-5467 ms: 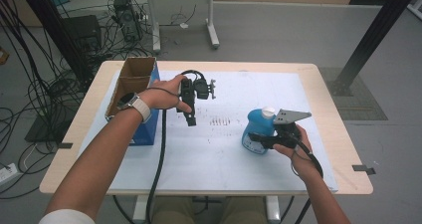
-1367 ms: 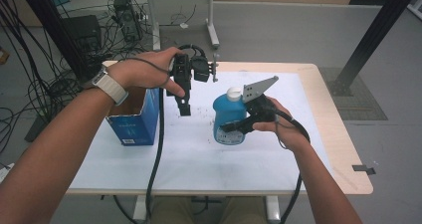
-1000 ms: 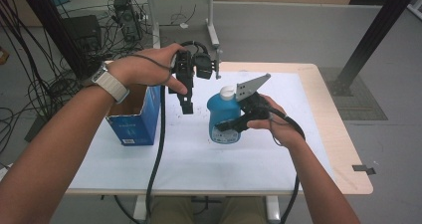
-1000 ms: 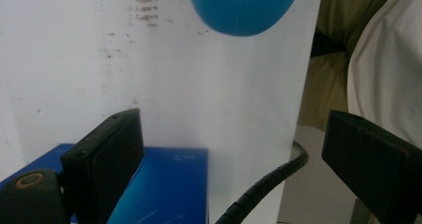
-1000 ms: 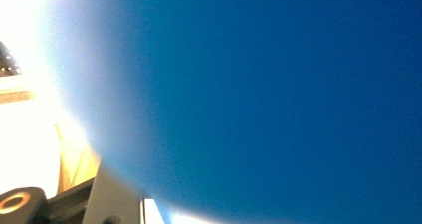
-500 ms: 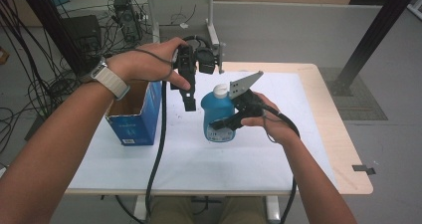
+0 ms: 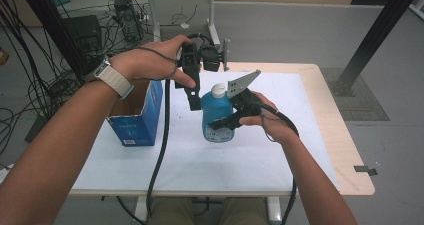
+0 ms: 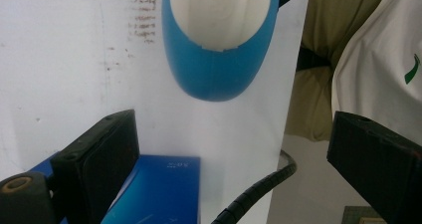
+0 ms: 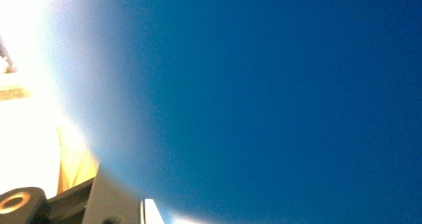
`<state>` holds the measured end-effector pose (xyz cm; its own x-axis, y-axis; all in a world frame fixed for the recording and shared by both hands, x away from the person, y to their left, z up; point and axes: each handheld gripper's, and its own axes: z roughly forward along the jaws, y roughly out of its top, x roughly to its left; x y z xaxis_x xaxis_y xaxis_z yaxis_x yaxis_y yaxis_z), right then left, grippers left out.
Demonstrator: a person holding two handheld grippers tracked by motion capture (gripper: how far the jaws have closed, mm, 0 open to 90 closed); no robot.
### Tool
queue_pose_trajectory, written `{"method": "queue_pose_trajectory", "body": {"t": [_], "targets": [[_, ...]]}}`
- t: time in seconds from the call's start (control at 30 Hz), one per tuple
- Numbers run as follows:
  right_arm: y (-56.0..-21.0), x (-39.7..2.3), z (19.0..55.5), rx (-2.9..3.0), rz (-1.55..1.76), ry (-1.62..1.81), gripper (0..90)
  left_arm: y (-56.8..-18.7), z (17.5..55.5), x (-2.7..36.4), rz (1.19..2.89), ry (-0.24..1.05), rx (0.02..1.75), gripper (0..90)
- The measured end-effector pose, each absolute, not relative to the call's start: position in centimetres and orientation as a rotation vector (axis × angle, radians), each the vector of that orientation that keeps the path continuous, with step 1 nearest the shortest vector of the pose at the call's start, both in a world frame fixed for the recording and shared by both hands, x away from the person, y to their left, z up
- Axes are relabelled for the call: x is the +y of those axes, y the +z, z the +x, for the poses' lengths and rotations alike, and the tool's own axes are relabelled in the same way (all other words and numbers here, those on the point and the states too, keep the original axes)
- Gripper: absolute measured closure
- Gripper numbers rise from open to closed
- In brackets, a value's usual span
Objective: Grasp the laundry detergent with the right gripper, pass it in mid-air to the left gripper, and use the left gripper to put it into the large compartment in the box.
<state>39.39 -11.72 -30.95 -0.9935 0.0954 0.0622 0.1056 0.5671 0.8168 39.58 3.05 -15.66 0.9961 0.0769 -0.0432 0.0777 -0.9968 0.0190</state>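
Table (image 7: pixel 310 150): right tool (image 7: pixel 222 124) grips bottle (image 7: pixel 216 116) (upright).

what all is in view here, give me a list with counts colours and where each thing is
bottle: 1, blue with a white cap, upright over the middle of the table, clamped by the right gripper
box: 1, blue outside and brown cardboard inside, open on top, on the table's left part
table: 1, light wood rim with a white cover
desk: 1, white legs, on the floor behind the table
cables: many, black, on the floor at far left
post: 1, black, slanting at right rear
left gripper: 1, black, held above the table beside the bottle's top, fingers open, nothing between them
right gripper: 1, black with a grey plate, fingers shut on the bottle
forearms: 2, bare, a watch on the left wrist
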Motion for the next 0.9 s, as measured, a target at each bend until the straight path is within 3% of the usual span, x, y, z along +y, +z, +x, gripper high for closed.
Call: {"method": "queue_pose_trajectory", "body": {"t": [0.9], "targets": [[-30.6,-11.1,39.4,-2.759,-0.155,-1.450,43.7,-14.8,39.6,1.8,3.097,-0.040,0.092,6.5]]}}
